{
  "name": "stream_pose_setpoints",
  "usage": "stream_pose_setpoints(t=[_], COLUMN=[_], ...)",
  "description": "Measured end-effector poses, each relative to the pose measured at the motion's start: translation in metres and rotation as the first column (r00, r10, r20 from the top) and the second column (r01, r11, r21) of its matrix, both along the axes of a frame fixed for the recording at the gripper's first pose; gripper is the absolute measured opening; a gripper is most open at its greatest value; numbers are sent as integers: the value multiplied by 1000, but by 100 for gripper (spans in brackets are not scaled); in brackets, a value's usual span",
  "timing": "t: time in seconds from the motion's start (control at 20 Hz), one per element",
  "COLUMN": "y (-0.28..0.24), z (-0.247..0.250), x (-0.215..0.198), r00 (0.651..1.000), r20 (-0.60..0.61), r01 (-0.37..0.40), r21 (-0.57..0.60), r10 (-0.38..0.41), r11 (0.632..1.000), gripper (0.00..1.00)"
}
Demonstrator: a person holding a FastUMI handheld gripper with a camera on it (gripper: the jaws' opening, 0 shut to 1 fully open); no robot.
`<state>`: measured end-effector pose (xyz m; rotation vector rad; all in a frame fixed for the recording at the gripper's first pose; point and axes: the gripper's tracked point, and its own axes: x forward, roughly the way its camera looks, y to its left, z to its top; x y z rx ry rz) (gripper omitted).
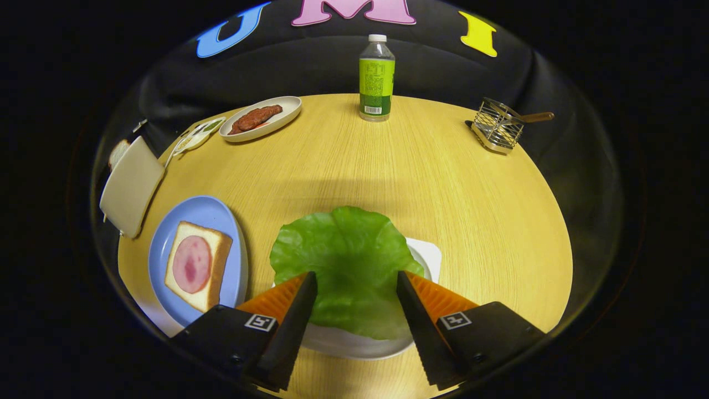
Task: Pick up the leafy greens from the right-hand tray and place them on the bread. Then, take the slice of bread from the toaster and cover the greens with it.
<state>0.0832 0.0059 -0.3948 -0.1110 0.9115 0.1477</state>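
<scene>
Currently we hold the gripper (354, 302) w/ fingers spread apart, unclenched, above the broad green lettuce leaf (346, 266) on its white tray (426, 252). Risk: thin leaf may slip or tear, missing the ham-topped bread slice (196, 266) left of it.

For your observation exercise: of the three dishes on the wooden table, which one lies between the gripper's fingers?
The white tray under the green lettuce leaf.

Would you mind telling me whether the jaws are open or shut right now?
Open: the gripper has its jaws spread apart over the lettuce leaf, neither pressing on it.
</scene>
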Motion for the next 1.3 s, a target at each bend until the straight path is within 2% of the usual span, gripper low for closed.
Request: stream_pose_setpoints(t=[0.1,0.15,0.25,0.3,0.4,0.45,0.5,0.6,0.75,1.1,1.3], y=[-2,-4,-7,-6,-3,-4,-3,2,10,24,49], z=[1,-1,1,0,0,3,1,3,4,79,120], x=[0,1,2,1,2,2,4,-1,-3,1,-7], r00=[1000,1000,1000,1000,999,1000,1000,998,994,993,986], r20=[-10,-13,-17,-20,-29,-18,-6,-25,-84,38,76], r01=[-7,-6,-1,-4,-38,-21,-26,-56,-61,-113,-159], r21=[-1,0,3,4,-9,-22,-32,-26,66,88,119], r10=[7,6,1,4,38,20,26,55,67,110,150], r11=[1000,1000,1000,1000,999,1000,999,998,996,990,980], gripper=[83,83,61,44,41,41,8,6,6,5,5])
